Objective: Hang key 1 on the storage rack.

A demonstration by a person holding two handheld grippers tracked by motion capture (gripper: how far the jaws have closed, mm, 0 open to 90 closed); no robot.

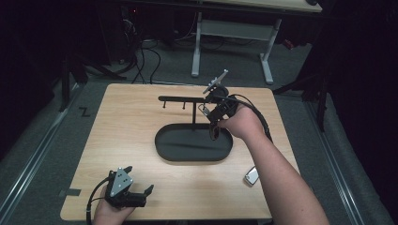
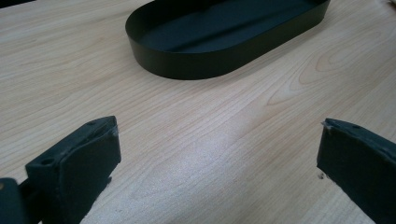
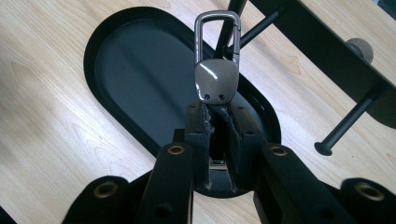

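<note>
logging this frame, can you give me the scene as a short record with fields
work in hand: hanging a key clip on a rack
right claw: shut on the key clip, held over the tray
key clip: metal, loop end up, near the rack's post
rack: black bar with pegs, stands in an oval black tray
left claw: open, nothing between its jaws, above the wooden table
second clip: lies on the table by the right forearm

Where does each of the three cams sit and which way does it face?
High view: above the person's side, looking forward and down on the wooden table; both forearms, left gripper, right gripper.
Left gripper view: low over the table, towards the oval black tray; open jaws.
Right gripper view: down over the tray, jaws shut on a keychain clip near the hook stand.
Shared: tray, table.
</note>
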